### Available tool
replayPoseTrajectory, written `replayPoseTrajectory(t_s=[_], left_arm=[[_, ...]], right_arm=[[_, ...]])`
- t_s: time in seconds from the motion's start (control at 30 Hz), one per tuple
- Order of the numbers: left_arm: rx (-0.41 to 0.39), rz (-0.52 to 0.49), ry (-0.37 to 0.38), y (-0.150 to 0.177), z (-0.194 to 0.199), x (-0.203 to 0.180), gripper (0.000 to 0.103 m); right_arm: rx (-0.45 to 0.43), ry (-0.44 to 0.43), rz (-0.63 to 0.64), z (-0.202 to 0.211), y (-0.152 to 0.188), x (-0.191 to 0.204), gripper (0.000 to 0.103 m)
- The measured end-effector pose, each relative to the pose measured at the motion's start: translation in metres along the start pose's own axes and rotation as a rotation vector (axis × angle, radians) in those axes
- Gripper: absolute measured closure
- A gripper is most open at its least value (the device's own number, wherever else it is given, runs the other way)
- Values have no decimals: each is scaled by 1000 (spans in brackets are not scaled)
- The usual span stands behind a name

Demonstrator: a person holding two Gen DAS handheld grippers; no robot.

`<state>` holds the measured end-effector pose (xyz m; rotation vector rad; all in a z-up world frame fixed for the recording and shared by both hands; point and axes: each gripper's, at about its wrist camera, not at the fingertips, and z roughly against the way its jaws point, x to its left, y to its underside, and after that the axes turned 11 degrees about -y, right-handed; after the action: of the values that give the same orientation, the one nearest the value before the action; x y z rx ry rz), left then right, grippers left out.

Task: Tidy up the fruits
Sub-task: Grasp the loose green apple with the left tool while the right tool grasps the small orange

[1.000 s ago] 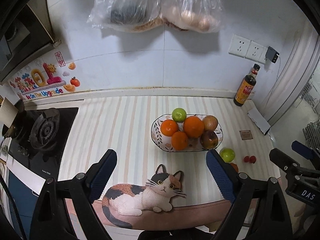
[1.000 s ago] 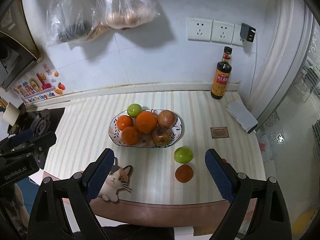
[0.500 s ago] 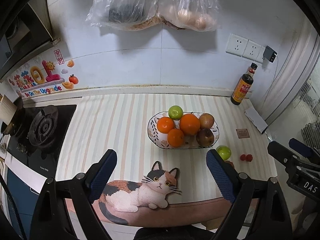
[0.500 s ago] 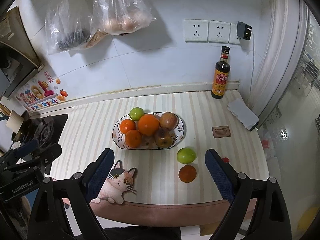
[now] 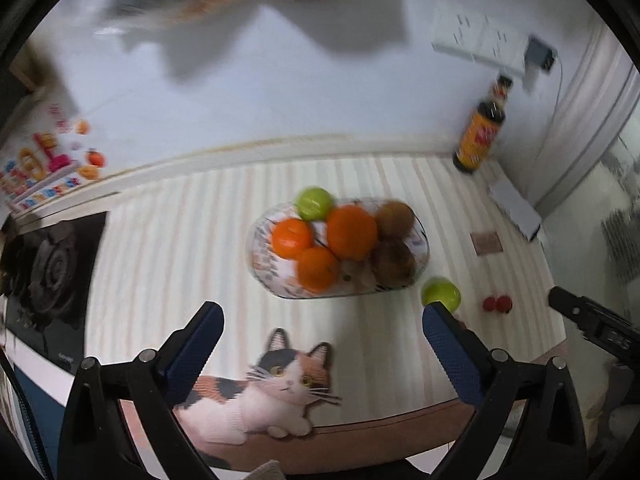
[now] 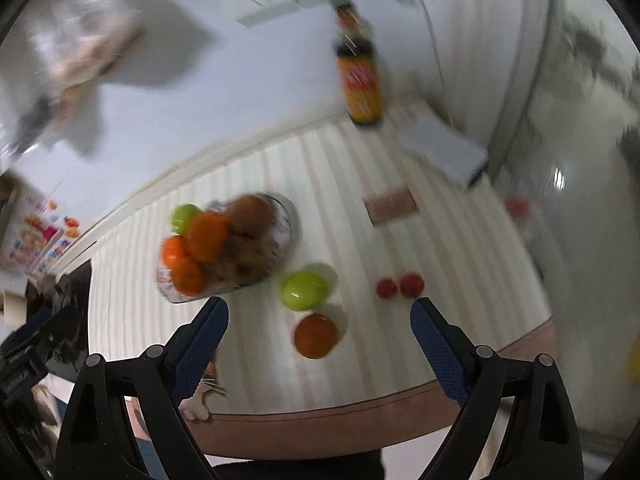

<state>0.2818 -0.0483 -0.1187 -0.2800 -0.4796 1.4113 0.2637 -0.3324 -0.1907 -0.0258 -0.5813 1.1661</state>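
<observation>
**Both grippers wide open above the striped counter, fruit waiting below**

My left gripper [image 5: 322, 334] has its blue-padded fingers [image 5: 196, 340] spread wide with nothing between them; it hangs over the near edge of the counter, above the calico cat picture [image 5: 276, 384]. My right gripper [image 6: 318, 330] is spread just as wide and holds nothing. Between its fingers I see a loose orange fruit [image 6: 316, 336] lying on the pale striped counter [image 6: 360, 240], and just beyond it, a loose green apple [image 6: 305, 290], the two close together; through the blur I cannot tell whether they touch. To the right of the apple sit two small red fruits [image 6: 399, 286], side by side.

Further out, the oval patterned glass plate [image 5: 420, 236] carries three oranges [image 5: 352, 232], a second green apple [image 5: 314, 203] at its far rim, and two brownish fruits [image 5: 394, 262] on its right side. From the left view the loose green apple lies just off the plate's right end.

A dark sauce bottle with a yellow label [image 5: 480, 136] stands upright against the white wall. The black gas hob [image 5: 48, 276] occupies the counter's left end. Both views are motion-blurred.
</observation>
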Motion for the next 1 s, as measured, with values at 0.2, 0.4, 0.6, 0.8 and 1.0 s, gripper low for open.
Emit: replayPoseTrajectory(t_s=[0.2, 0.4, 0.6, 0.8, 1.0], left_arm=[[157, -81, 30, 3, -65, -59, 1], [229, -101, -18, 3, -98, -77, 1], [242, -114, -78, 1, -110, -74, 1], [233, -134, -51, -6, -111, -92, 1], [305, -214, 79, -10, -125, -151, 1]], right_arm=[[115, -118, -153, -68, 4, -64, 14], [232, -200, -134, -125, 31, -63, 18], [280, -303, -167, -170, 46, -56, 45], [216, -233, -131, -141, 44, -62, 46], [155, -143, -143, -108, 47, -95, 46]])
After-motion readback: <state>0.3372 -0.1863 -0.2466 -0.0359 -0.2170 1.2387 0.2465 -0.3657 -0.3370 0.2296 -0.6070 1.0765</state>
